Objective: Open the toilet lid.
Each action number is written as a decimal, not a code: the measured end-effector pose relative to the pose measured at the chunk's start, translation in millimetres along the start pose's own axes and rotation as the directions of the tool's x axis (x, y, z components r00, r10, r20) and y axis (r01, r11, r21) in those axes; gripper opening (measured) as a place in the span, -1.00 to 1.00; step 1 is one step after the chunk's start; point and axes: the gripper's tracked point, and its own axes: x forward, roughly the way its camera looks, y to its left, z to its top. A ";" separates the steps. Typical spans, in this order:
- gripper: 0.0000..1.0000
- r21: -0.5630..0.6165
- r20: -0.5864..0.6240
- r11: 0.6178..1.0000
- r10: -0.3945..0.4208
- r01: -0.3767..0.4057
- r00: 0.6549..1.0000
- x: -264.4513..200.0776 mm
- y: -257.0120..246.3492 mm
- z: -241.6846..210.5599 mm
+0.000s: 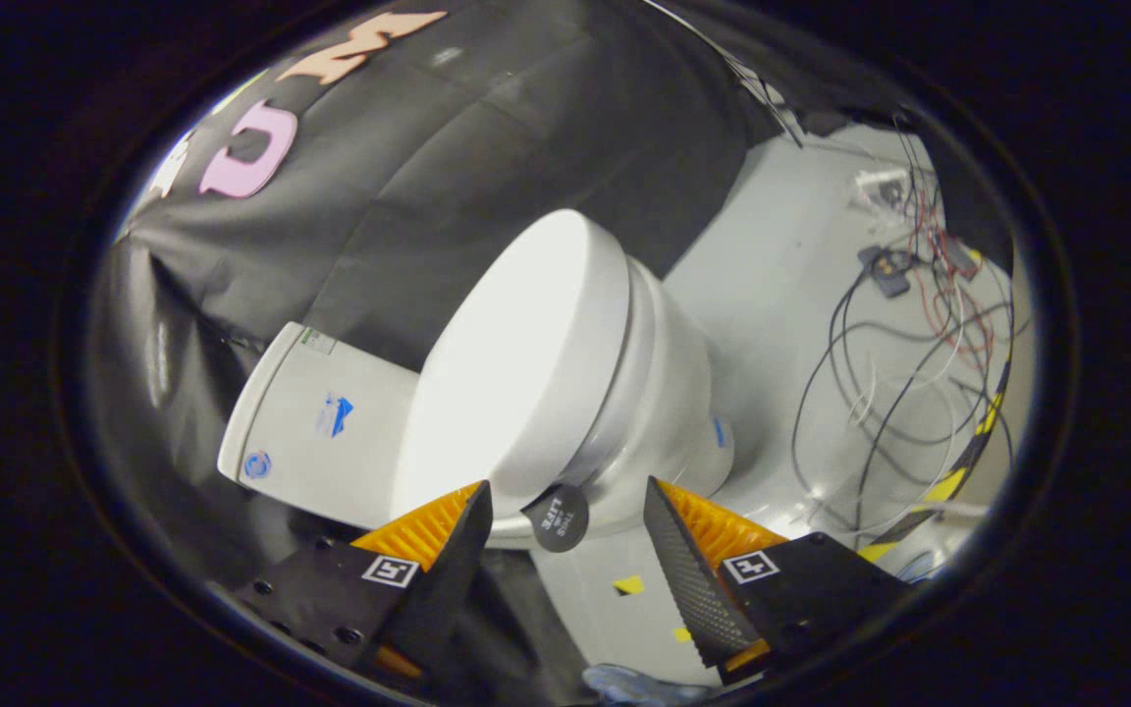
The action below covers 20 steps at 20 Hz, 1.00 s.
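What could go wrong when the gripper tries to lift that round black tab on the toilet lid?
The gripper is open, with the small black tab between its fingertips, untouched. The tab is small and round, so the fingers might close off-centre and slip. The lid is down on the toilet; if the grip lets go partway up, it could bang down. The loose wires on the floor could snag someone's foot.

Grey floor: toilet, loose cables, yellow tape scraps.

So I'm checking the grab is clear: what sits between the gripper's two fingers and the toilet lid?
In the gripper view, a round dark tab on the lid's edge sits between the open gripper's fingertips; nothing else intervenes.
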 end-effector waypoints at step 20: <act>-0.98 0.179 -0.081 0.984 -0.013 0.028 0.997 5.2 5.8 -9.4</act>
